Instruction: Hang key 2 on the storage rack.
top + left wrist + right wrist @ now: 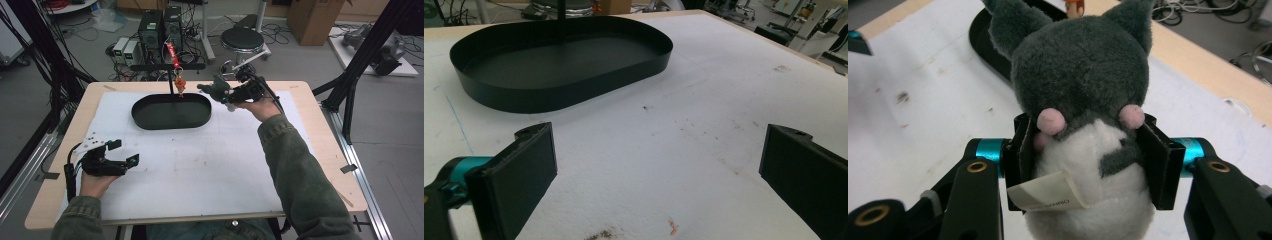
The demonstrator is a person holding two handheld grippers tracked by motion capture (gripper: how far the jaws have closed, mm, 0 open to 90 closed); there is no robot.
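High view: the right claw (216,93) is clamping a grey plush toy (214,90) just beside the black tray (170,120); a red hanging charm (179,84) is dangling over the tray. The left claw (125,152), well away from the tray, is gaping empty.

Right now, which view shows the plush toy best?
The right gripper view: the grey and white plush toy sits close up, clamped between the right gripper jaws, ears, pink cheeks and label visible. The high view shows it small and dark by the black tray.

The plush toy (1083,115) hides its lower body past the frame's bottom edge; its label's (1048,192) print is unreadable.
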